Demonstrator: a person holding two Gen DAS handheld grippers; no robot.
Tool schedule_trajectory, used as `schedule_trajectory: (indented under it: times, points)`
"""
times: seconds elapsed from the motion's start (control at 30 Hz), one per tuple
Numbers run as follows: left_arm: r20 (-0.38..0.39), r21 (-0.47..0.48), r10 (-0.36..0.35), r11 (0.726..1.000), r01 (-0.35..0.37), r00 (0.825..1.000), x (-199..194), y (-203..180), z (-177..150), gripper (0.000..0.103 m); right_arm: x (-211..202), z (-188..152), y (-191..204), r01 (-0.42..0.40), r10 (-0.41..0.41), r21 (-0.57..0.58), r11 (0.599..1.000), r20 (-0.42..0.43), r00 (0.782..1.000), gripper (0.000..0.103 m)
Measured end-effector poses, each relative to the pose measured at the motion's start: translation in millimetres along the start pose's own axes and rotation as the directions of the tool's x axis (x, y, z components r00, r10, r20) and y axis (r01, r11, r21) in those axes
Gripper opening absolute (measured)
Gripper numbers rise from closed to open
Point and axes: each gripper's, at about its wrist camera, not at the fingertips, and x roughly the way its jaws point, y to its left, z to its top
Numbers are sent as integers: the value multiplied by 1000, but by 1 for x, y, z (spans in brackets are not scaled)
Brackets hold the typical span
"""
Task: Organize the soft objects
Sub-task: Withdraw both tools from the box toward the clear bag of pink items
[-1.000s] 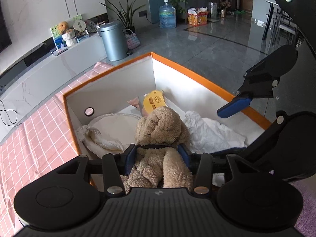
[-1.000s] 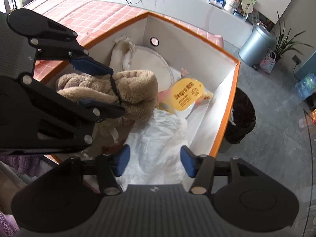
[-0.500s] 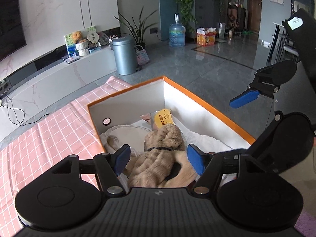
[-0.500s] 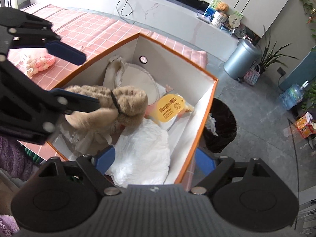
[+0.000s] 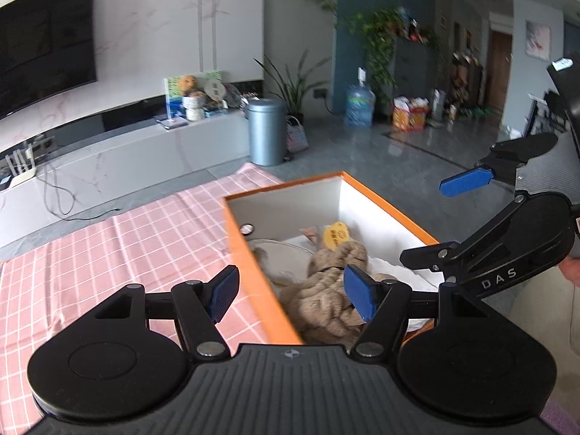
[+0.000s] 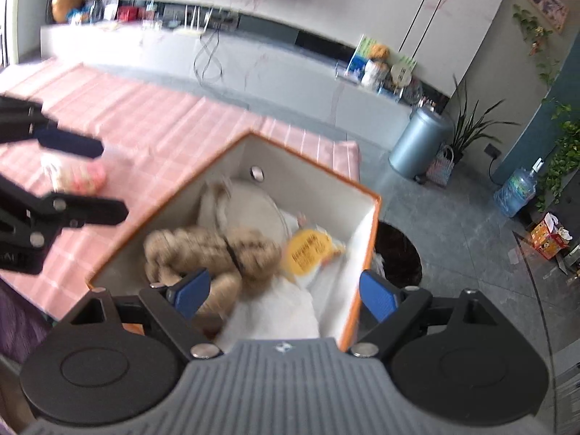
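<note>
Left wrist view: left gripper spread wide, empty, above the box's orange rim; tan plush lying inside, below. Right gripper likewise agape, holding nothing. Pink plush waiting on the tablecloth, probably next.

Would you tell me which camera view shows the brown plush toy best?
The right wrist view: the brown plush toy lies whole, though blurred, in the box. In the left wrist view it is sharper, but a finger and the rim hide parts.

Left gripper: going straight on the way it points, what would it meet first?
Probably the orange rim of the box, which lies between the open left gripper pads; depth is unclear, so it might pass just inside.
</note>
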Motion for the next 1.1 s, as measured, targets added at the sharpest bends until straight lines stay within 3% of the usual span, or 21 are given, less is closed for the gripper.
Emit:
schedule_trajectory:
  times: [0.2,0.47,0.87,1.1]
  points:
    - [30,-91,63,994,-60,998,-20,31,-15,78,-2,16,31,-24,22,19,1000,89,996,88]
    - [18,-220,149,965,-141,989,-43,80,-46,78,17,35,73,-97,89,73,993,116,989,89]
    - [78,-419,246,887,-192,966,-72,149,-104,81,52,49,143,-219,207,138,966,97,973,88]
    - [30,-475,261,853,-216,965,-65,172,-128,83,83,48,171,-284,280,236,929,49,959,82]
